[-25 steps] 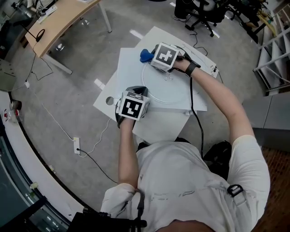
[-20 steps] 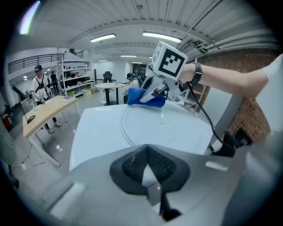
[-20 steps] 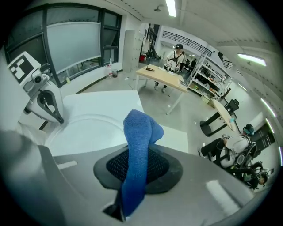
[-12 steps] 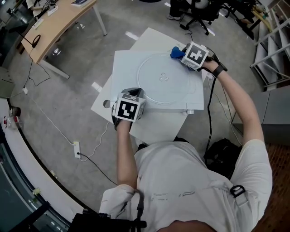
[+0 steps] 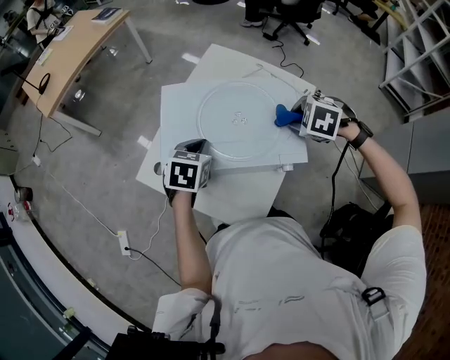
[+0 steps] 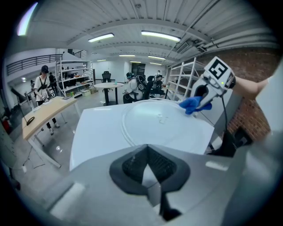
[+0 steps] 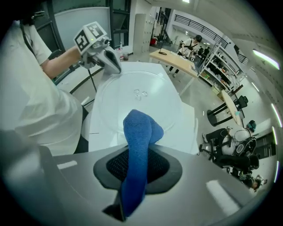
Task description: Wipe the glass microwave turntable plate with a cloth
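The clear round glass turntable plate lies flat on a white board on a small white table. My left gripper sits at the plate's near-left rim, and its jaws look shut on that rim. My right gripper is at the plate's right edge, shut on a blue cloth. The cloth sticks out past the jaws and rests against the plate's right rim. From the left gripper view, the cloth hangs at the plate's far right.
A wooden desk stands at the far left. Office chairs are beyond the table, metal shelving at the right. A power strip and cable lie on the floor to the left. A black bag sits by the person's right side.
My right gripper has carried the blue cloth from the plate's far-left rim round the far side to its right edge. The left gripper has stayed at the near-left rim.
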Tool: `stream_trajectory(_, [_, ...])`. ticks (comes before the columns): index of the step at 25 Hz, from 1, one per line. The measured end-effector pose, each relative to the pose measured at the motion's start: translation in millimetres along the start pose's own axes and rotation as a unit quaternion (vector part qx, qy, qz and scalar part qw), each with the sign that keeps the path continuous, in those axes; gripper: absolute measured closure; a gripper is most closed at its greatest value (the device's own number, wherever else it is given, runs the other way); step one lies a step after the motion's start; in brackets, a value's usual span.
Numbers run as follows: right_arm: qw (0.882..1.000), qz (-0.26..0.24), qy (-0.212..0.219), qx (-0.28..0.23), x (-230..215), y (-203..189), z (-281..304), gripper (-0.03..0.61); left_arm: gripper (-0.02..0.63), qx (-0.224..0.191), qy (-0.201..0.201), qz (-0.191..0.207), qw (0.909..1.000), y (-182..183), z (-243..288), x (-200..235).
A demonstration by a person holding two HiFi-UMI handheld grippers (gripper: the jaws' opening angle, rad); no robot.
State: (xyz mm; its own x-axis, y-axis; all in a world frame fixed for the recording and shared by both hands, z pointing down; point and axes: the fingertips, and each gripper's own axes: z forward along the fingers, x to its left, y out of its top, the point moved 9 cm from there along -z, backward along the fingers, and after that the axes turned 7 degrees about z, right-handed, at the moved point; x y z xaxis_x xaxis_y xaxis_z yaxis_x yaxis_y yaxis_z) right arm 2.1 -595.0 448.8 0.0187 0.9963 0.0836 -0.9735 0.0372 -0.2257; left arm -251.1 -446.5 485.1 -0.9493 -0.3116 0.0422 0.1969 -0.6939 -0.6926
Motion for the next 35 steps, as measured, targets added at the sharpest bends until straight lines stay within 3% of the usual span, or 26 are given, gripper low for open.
stream_trajectory(6, [0.998, -0.049, 0.044, -0.010, 54.6, 13.2, -4.1, 0.512, 0.612, -0.002, 0.006, 0.004, 1.0000, -0.1, 2.8, 2.1])
stream_trajectory(11, [0.991, -0.096, 0.086, -0.035, 94.8, 48.1, 0.0, 0.512, 0.611, -0.007, 0.005, 0.003, 1.0000, -1.8, 2.1, 2.3])
stream_trajectory(16, [0.985, -0.106, 0.109, -0.084, 107.7, 90.5, 14.6, 0.511, 0.612, -0.005, -0.019, -0.011, 0.9997, 1.4, 2.6, -0.4])
stream_trajectory(31, [0.982, -0.051, 0.087, -0.159, 49.5, 185.1, 61.1, 0.511, 0.611, 0.004, -0.028, -0.023, 0.9993, 5.8, 5.2, 3.4])
stream_trajectory(35, [0.982, -0.008, 0.068, -0.177, 17.0, 201.6, 70.9, 0.511, 0.611, 0.010, -0.016, -0.020, 0.9996, 4.0, 5.8, 2.7])
